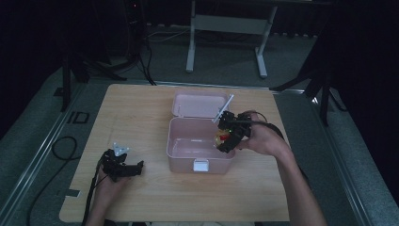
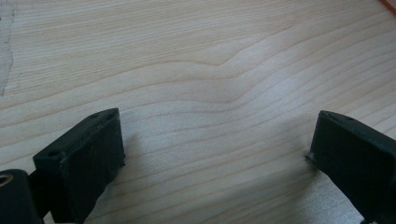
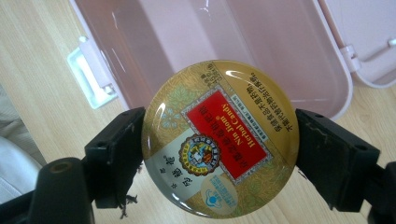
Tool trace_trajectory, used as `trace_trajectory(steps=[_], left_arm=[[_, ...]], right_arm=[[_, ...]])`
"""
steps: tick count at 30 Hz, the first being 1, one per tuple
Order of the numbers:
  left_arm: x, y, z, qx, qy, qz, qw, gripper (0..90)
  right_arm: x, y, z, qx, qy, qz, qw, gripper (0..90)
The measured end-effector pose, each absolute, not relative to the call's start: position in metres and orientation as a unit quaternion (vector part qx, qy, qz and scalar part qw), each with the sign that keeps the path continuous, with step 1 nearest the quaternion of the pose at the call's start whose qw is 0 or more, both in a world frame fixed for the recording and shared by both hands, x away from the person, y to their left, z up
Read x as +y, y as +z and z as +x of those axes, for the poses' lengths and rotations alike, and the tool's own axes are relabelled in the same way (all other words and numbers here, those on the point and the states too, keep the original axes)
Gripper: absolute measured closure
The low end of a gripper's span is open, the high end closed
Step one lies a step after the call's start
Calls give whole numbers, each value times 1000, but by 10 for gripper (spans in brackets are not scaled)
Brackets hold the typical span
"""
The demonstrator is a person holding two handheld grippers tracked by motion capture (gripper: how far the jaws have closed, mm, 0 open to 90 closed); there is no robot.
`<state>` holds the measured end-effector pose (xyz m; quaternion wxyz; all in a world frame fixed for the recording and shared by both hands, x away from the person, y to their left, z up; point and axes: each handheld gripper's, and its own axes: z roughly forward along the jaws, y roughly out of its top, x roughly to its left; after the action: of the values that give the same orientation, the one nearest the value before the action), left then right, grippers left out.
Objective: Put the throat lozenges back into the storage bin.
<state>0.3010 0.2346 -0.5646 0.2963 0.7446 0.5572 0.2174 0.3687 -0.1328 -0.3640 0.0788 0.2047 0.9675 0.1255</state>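
Tin [image 3: 219,139] of herbal candy sits pinched by its round edge between right gripper [image 3: 219,154] jaws, mid-frame in the right gripper view, over the near rim of the open pink box [image 1: 181,146]. Risk: smooth curved rim could slip or pivot, dropping onto the table [image 1: 141,103] outside the box. Left gripper [image 2: 215,149] rests lower left in the high view, jaws wide apart, empty.
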Motion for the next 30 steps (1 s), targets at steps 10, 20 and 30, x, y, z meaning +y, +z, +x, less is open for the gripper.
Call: trace_trajectory(steps=[10,20,30], left_arm=[[235,-565,301,557,217,744,297,33],[235,-565,301,557,217,745,296,33],[234,-565,301,557,217,745,296,30]], right_arm=[[-125,-365,368,968,127,200,80,197],[-122,-367,370,969,125,198,81,197],[-126,-366,371,967,121,210,85,137]])
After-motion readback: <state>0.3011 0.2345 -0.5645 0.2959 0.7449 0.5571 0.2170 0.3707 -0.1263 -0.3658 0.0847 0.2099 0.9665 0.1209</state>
